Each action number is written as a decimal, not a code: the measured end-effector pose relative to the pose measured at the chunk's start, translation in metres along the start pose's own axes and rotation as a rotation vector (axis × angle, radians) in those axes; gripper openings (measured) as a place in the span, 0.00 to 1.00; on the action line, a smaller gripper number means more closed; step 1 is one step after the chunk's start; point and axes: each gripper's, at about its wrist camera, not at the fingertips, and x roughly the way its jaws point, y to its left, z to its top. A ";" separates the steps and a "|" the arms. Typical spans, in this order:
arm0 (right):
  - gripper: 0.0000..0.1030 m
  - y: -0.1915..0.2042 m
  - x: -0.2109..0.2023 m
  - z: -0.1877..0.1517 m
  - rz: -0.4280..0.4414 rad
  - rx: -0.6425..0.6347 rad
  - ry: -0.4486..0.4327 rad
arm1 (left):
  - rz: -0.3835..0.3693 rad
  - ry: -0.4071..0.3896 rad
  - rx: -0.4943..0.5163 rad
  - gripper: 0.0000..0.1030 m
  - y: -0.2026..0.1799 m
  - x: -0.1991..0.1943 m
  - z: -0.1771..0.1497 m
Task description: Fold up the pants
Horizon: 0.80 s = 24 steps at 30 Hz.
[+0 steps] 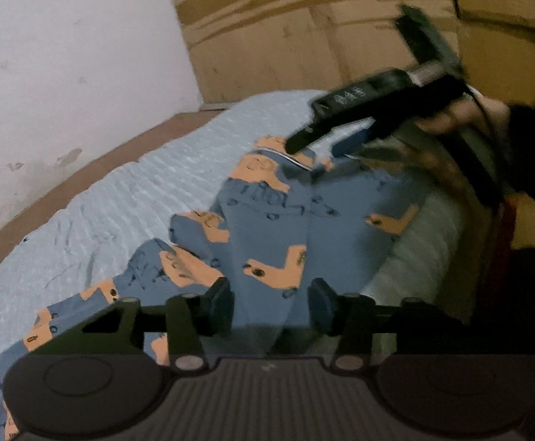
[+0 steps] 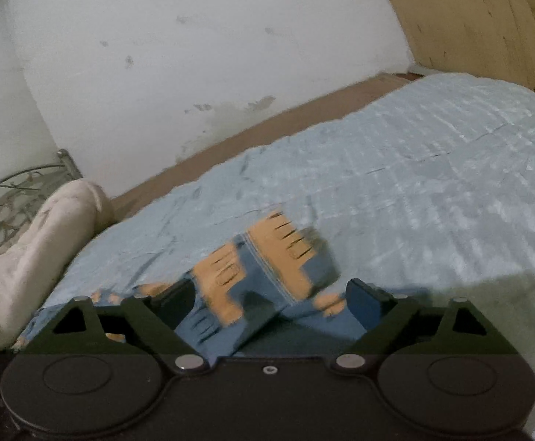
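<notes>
Pants: the pants [image 1: 267, 228], blue with orange figures, lie on the pale blue bedspread [image 1: 120, 191], rumpled, one part doubled over another; in the right wrist view a blurred fold of them [image 2: 267, 275] rises just ahead of the tool.

Left gripper: the left gripper [image 1: 271, 303] stands partly spread with a ridge of the cloth between its fingers; the pads do not visibly press on it (a pinch looks close, not made).

Right gripper: in its own view the right gripper [image 2: 265, 299] is spread wide with cloth lying between the fingers, unpinched; in the left wrist view it [image 1: 315, 143] points down at the far edge of the pants, carried by a person's hand [image 1: 462, 117] in a dark sleeve.

Step in hand: judging by the lie of the cloth, both tools are setting up to take hold at two places on the pants, for a fold or a straightening pull.

Next move: each pair of fingers needs to close on the fabric edge, catching every layer meant to travel, then lift together so the cloth does not sag or twist.

Surface: the bedspread is ribbed and creased, and reaches well beyond the pants on the wall side.

Room: beyond the pants stands a scuffed white wall [image 2: 193, 55]; cardboard boxes [image 1: 322, 29] stack behind the far end of the pants; a cream pillow [image 2: 39, 242] and a metal frame lie off to the left.
</notes>
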 end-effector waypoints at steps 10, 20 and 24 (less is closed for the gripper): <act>0.42 -0.021 0.032 0.020 0.027 0.055 0.110 | 0.024 0.071 0.011 0.05 -0.001 0.007 -0.001; 0.05 -0.009 0.022 0.039 0.080 0.027 0.062 | 0.040 0.037 -0.100 0.02 0.019 -0.006 0.008; 0.05 -0.002 0.016 0.045 0.074 -0.009 0.058 | 0.046 0.028 -0.104 0.02 0.019 -0.008 0.009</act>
